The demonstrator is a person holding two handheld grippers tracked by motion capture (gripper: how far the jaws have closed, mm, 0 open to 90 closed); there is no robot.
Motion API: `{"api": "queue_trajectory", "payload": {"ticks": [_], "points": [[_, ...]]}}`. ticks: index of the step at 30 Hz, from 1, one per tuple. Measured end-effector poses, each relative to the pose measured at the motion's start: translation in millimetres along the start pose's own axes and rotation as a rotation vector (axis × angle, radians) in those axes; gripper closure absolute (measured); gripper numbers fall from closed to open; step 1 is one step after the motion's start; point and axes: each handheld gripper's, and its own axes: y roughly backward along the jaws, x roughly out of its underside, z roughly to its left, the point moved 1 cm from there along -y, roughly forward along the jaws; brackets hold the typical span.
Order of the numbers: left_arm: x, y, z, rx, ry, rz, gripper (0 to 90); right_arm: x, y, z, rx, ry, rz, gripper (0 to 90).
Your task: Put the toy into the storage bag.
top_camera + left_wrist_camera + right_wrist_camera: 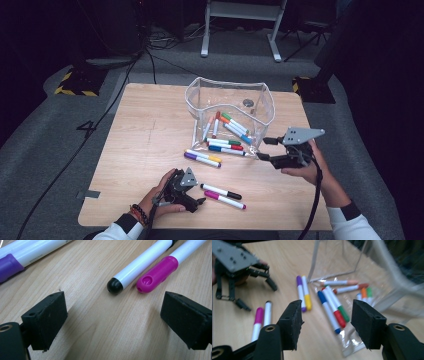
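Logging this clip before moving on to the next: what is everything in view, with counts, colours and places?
Clear plastic pouch: one, transparent with pale trim, lying open at table centre-right, several capped markers inside.
Purple and yellow capped markers: two, side by side at the pouch mouth.
Black-capped marker: one, near table's front edge.
Magenta-capped marker: one, beside it.
Light wooden table: one.
Left hand-held gripper: open, by the black-capped marker.
Right hand-held gripper: open, at the pouch's corner.
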Motion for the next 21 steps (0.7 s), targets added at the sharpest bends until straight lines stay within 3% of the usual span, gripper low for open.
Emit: {"api": "queue_trajectory", "payload": {"ticks": [3,5,6,21], "points": [[0.0,0.0,0.0,0.000,0.000,0.000,7.3,25.6,-14.7,15.3,-0.039,-0.013,0.027,42.8],[0.0,0.0,0.1,0.000,0.000,0.000,7.3,30.8,-19.2,19.1,-0.054,-0.010,0.037,43.0],[0.0,0.0,0.0,0.000,0.001,0.000,7.3,40.0,-29.0,27.6,-0.091,-0.017,0.042,43.3],[0.0,0.0,0.0,0.000,0.000,0.000,7.3,60.4,-87.5,65.1,-0.210,0.061,0.158,44.6]]}}
